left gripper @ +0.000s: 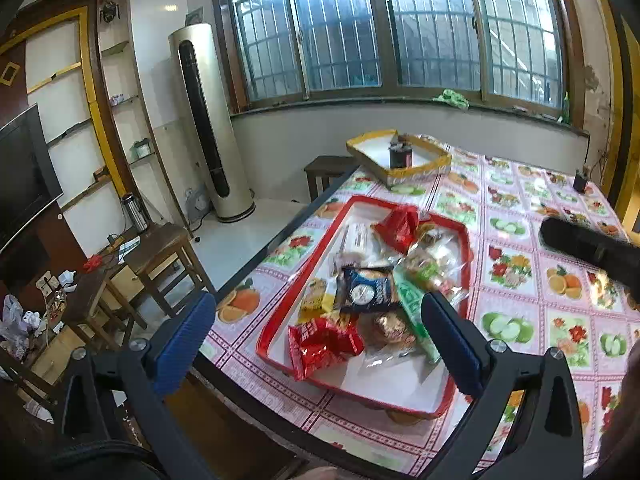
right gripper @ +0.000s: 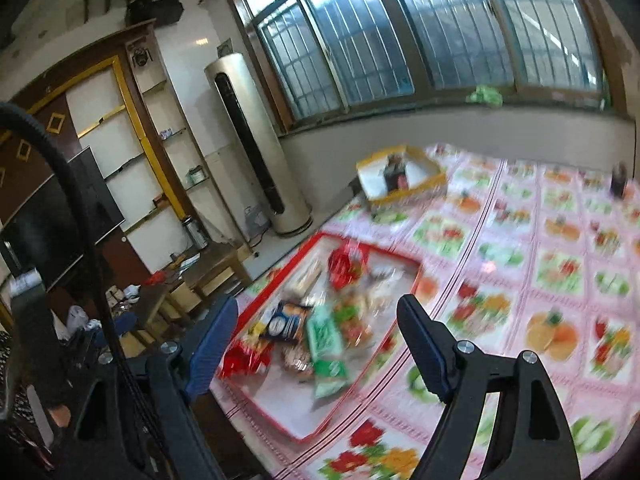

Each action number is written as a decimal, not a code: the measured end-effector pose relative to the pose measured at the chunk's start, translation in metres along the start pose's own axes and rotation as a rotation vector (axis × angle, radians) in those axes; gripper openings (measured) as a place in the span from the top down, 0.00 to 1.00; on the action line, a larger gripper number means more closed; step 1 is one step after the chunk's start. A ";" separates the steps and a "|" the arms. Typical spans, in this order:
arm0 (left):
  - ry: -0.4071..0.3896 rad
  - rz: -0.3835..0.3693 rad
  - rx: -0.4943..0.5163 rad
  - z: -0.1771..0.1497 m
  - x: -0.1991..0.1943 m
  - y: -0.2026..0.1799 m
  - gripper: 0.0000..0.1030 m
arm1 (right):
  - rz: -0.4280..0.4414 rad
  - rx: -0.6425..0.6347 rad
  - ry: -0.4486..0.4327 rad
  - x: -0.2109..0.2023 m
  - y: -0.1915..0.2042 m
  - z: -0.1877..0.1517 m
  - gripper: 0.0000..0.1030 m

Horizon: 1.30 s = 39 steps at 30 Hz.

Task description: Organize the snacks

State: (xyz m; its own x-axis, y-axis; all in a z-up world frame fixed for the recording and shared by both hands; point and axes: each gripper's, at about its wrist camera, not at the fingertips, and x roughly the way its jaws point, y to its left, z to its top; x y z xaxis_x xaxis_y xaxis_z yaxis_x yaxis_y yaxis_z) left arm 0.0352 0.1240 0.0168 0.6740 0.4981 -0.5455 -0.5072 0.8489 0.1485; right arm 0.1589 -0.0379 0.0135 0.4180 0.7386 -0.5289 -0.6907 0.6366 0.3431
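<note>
A red tray [left gripper: 276, 322] lies on the table's left side with several snack packets: a red packet [left gripper: 320, 346], a dark blue packet [left gripper: 366, 290], a green packet [left gripper: 412, 306] and another red one [left gripper: 398, 226] at the far end. My left gripper [left gripper: 320, 320] is open and empty, above the tray's near end. My right gripper [right gripper: 318, 320] is open and empty, above the same tray [right gripper: 288, 430], whose packets are blurred in the right wrist view. A yellow-rimmed box [left gripper: 428, 168] with a dark packet [left gripper: 400, 154] stands farther back; it also shows in the right wrist view [right gripper: 408, 194].
The table has a pink fruit-print cloth [left gripper: 520, 280]. A small dark object [left gripper: 581, 180] stands at the far right. A black rounded object [left gripper: 588, 248] reaches in from the right. Left of the table are wooden stools [left gripper: 160, 256], a tower air conditioner [left gripper: 208, 120] and shelves.
</note>
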 end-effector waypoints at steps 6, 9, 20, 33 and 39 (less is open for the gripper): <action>0.036 -0.002 -0.005 -0.007 0.016 0.005 0.01 | -0.015 0.036 0.056 0.021 0.004 -0.023 0.20; 0.049 -0.007 -0.019 -0.008 0.022 0.009 0.01 | -0.032 0.025 0.063 0.026 0.007 -0.023 0.20; 0.093 -0.001 -0.035 -0.010 0.042 0.021 0.01 | -0.016 0.038 0.103 0.052 0.009 -0.027 0.20; 0.111 0.029 -0.042 -0.010 0.065 0.026 0.01 | 0.017 0.025 0.124 0.069 0.013 -0.021 0.21; 0.127 0.024 -0.032 -0.011 0.073 0.023 0.01 | 0.008 0.027 0.138 0.076 0.010 -0.020 0.21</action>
State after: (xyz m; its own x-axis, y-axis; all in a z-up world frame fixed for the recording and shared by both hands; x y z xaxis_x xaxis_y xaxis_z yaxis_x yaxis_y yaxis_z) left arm 0.0668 0.1777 -0.0285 0.5890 0.4906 -0.6422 -0.5407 0.8298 0.1380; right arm 0.1718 0.0196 -0.0390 0.3264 0.7075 -0.6269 -0.6769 0.6378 0.3674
